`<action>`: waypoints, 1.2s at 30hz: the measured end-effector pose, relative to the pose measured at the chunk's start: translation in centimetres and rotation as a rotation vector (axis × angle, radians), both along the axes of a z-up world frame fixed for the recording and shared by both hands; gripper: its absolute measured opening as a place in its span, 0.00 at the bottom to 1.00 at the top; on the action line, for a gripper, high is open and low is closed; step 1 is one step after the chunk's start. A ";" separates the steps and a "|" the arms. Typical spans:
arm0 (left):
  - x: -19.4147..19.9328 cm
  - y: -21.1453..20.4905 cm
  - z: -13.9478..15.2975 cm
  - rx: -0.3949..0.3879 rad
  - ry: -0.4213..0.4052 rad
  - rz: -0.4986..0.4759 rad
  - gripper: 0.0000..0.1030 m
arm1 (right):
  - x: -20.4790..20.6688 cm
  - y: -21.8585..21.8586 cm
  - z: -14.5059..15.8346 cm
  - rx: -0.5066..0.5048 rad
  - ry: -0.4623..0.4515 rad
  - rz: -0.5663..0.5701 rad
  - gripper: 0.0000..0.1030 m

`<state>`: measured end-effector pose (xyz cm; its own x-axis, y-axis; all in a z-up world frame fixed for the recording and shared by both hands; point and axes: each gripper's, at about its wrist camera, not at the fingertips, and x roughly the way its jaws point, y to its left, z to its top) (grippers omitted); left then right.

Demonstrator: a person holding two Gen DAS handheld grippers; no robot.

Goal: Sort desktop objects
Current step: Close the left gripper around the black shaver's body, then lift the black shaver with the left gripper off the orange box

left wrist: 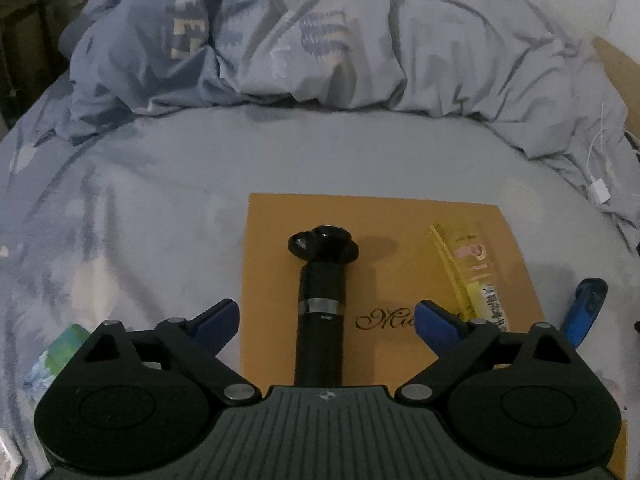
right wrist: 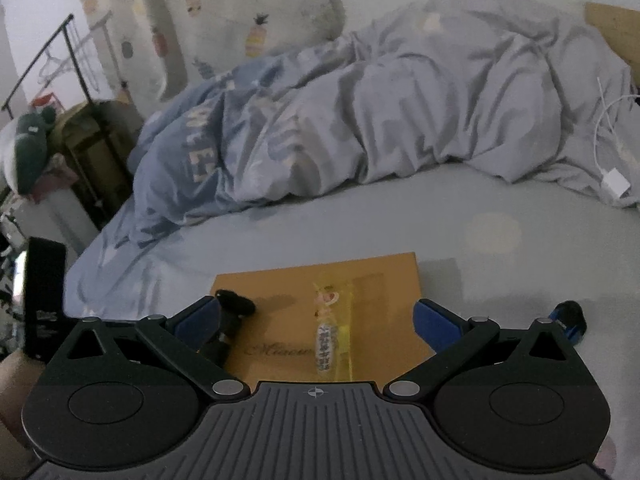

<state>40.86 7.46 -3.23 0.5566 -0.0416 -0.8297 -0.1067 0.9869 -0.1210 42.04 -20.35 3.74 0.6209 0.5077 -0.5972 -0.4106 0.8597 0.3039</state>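
Note:
A black electric shaver (left wrist: 320, 280) with a three-lobed head lies lengthwise on a flat orange-brown box (left wrist: 380, 216) on the bed. My left gripper (left wrist: 326, 322) hangs over it, open, with a blue finger on either side of the shaver body and neither pad touching it. A yellow see-through packet (left wrist: 468, 268) lies on the box to the right. In the right wrist view my right gripper (right wrist: 316, 322) is open above the packet (right wrist: 330, 328), with the shaver (right wrist: 230, 320) by its left finger and the box (right wrist: 280, 284) beneath. A blue and black object (left wrist: 584, 308) lies on the sheet right of the box.
A crumpled grey-blue duvet (left wrist: 320, 40) fills the far side of the bed. A white charger and cable (right wrist: 614, 184) lie at the right edge. A green packet (left wrist: 60, 352) sits left of the box, and a black carton (right wrist: 44, 300) stands beside the bed.

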 end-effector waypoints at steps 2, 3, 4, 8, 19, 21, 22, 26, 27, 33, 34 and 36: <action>0.5 0.2 -0.5 -0.011 0.013 0.003 0.95 | 0.0 -0.1 -0.1 0.007 -0.002 0.004 1.00; 0.8 0.3 -0.8 -0.014 0.021 0.006 0.95 | 0.0 -0.1 -0.1 0.010 -0.003 0.006 1.00; 1.0 0.2 -1.1 -0.012 0.029 0.006 0.94 | 0.0 -0.2 -0.2 0.012 -0.004 0.007 1.00; 2.0 -0.1 -2.3 0.025 0.062 -0.015 0.84 | 0.2 -0.3 -0.6 0.018 0.002 0.008 1.00; 3.2 -0.1 -4.1 0.046 0.120 -0.021 0.74 | 0.6 -1.4 -1.9 0.036 0.028 -0.017 1.00; 3.1 -0.3 -4.3 0.077 0.111 -0.027 0.73 | 0.6 -1.7 -2.1 0.046 0.035 -0.024 1.00; 3.1 -0.3 -4.4 0.082 0.109 -0.024 0.73 | 0.6 -1.7 -2.2 0.051 0.038 -0.025 1.00; 2.8 -0.7 -4.2 0.113 0.100 -0.014 0.49 | 0.4 -2.1 -2.6 0.061 0.047 -0.035 1.00; 2.7 -0.8 -4.2 0.124 0.098 -0.012 0.46 | 0.3 -2.1 -2.7 0.063 0.049 -0.037 1.00; 2.7 -1.9 -4.4 0.160 0.098 -0.073 0.35 | -0.2 -2.9 -3.3 0.078 0.074 -0.056 1.00; 2.9 -2.0 -4.4 0.162 0.098 -0.074 0.35 | -0.3 -3.0 -3.4 0.082 0.077 -0.058 1.00; 3.0 -2.0 -4.4 0.162 0.101 -0.074 0.35 | -0.7 -3.2 -3.5 0.086 0.080 -0.061 1.00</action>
<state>43.90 5.44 -7.65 0.4705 0.0596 -0.8804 -0.0366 0.9982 0.0480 41.33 -23.58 0.26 0.6044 0.5216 -0.6022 -0.3294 0.8519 0.4072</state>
